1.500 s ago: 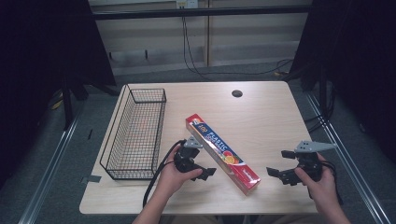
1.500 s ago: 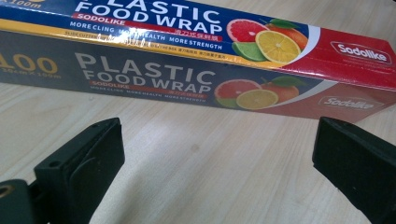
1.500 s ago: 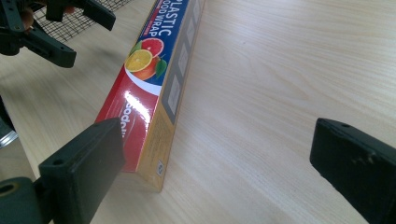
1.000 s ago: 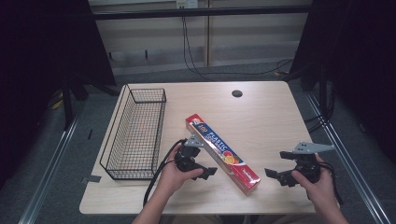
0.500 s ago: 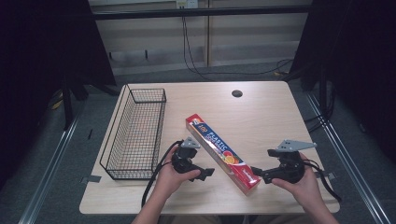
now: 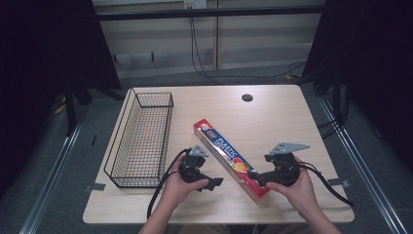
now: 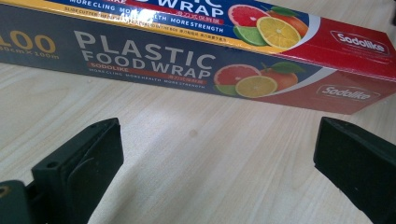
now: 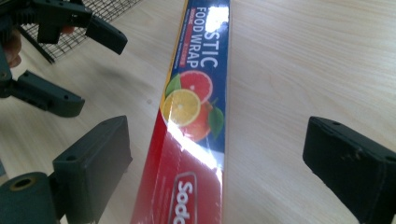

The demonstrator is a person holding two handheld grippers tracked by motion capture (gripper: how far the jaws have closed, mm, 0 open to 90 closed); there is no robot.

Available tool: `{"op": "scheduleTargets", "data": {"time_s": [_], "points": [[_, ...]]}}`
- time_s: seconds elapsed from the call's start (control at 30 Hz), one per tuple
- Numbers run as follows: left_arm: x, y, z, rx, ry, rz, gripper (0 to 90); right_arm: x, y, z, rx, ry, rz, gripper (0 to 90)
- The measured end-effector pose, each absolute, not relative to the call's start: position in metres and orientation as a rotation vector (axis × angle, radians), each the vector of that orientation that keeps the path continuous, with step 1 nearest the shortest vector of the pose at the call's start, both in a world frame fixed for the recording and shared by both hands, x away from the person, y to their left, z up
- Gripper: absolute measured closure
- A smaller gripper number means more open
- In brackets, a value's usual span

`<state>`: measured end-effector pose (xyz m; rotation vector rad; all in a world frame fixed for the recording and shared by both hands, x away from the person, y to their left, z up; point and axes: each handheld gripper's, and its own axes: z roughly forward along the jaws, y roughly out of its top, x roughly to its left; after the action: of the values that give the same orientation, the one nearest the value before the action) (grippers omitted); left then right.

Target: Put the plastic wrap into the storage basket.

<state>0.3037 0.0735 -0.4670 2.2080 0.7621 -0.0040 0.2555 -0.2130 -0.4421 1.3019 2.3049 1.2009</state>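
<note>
Two spread claws flank plastic food wrap box on tabletop.
Left claw beside box's long side; right claw straddles its red end, not touching.

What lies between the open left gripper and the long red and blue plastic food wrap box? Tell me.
Bare light wood tabletop. The left gripper view shows it between the left gripper and the box, apart from it.
</note>
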Motion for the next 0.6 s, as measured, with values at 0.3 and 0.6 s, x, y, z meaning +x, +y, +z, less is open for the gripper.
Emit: {"op": "scheduleTargets", "data": {"time_s": [0.3,0.6], "points": [[0.304,0.076,-0.466,2.202,0.767,0.002,1.6,0.268,-0.192,-0.443,1.335,2.306,1.175,7.9],[0.304,0.078,-0.465,2.201,0.771,0.010,1.6,0.286,-0.172,-0.450,1.331,2.335,1.108,8.1]]}}
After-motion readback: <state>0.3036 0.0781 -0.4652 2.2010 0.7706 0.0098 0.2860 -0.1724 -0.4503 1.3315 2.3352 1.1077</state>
